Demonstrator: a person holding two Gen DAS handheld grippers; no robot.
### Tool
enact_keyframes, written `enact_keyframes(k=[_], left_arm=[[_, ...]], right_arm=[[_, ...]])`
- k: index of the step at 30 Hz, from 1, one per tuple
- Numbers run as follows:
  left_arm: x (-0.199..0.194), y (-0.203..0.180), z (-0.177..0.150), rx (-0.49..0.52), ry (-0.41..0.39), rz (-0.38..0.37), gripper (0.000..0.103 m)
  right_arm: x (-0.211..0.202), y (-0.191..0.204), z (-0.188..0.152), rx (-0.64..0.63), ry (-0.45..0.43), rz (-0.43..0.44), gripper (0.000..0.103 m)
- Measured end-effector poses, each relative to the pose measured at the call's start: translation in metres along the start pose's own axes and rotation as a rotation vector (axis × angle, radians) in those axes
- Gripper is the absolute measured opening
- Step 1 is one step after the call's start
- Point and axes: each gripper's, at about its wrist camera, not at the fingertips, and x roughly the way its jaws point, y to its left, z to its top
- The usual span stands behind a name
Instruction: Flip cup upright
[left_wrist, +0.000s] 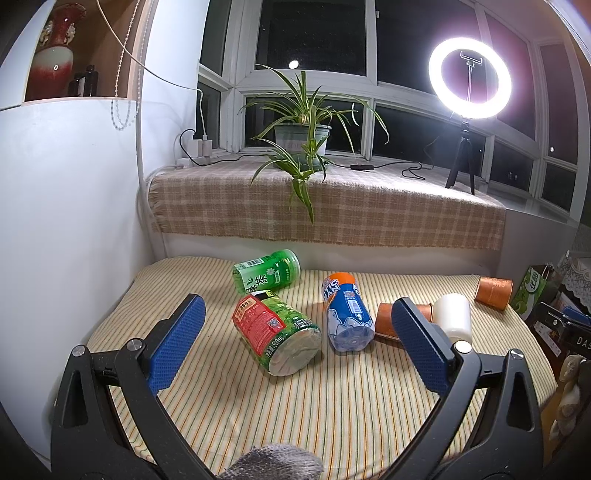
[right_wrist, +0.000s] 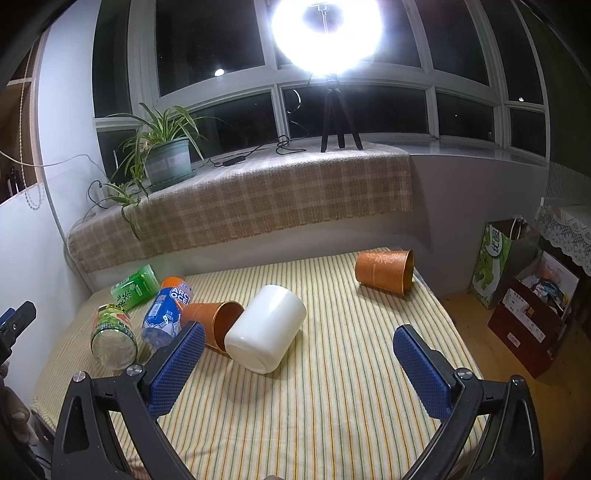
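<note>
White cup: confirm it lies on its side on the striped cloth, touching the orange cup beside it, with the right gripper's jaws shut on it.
Wrong on the grip. The right gripper has its jaws open and holds nothing, as the right wrist view shows. The rest stands: the white cup lies on its side on the striped cloth, touching the orange cup beside it.

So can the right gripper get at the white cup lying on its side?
Probably yes: the right gripper is open, the white cup lies just ahead of its fingers, though an orange cup touches its left side.
</note>
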Motion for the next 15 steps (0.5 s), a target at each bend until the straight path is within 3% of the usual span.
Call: enact_keyframes(k=[15], left_arm=[[0.0017, -0.0031, -0.0064, 0.000, 0.004, 0.004, 0.102]], right_arm=[[0.0065, 0.0021, -0.0002, 0.002, 0.026, 0.001, 0.103]])
